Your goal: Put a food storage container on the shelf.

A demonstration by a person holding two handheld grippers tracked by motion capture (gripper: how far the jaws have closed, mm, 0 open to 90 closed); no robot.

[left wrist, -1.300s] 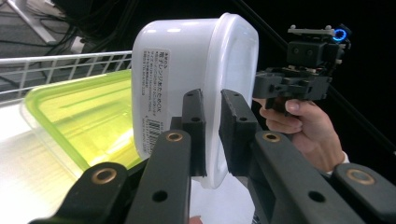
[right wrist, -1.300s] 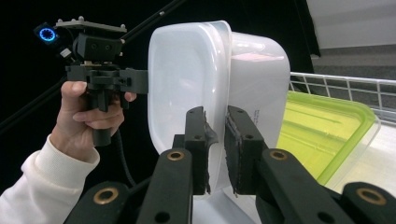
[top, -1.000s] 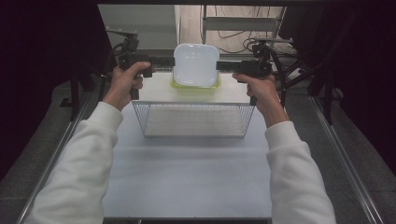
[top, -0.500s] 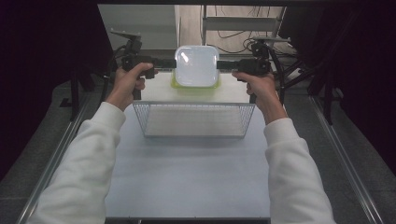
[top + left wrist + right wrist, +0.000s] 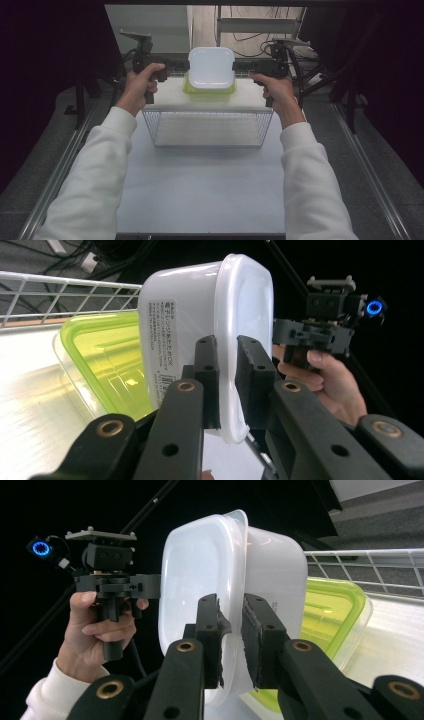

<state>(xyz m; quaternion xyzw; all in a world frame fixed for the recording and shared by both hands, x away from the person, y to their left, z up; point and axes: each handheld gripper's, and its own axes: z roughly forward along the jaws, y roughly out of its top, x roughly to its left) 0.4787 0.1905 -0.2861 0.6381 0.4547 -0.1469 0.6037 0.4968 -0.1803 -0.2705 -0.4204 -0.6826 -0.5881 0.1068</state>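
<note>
— White table (image 5: 200,190) in front, dark all around it. What sits on it?

— A wire basket (image 5: 207,127). Behind the basket, on a white shelf, lies a green-lidded box (image 5: 210,91).

— And the white tub (image 5: 211,67)?

— It is up in the air, just above the green-lidded box, behind the basket. Its bottom is turned toward the high camera.

— Who holds it?

— Both grippers. The left gripper (image 5: 227,382) pinches the tub's rim on one side. Its two black jaws are nearly closed, with only the thin rim between them.

— And the other?

— The right gripper (image 5: 231,630) pinches the rim on the far side the same way. Its jaws have just been opening a little, but the rim is between the pads.

— Do the hands touch the tub?

— No, just the jaws do.
</note>
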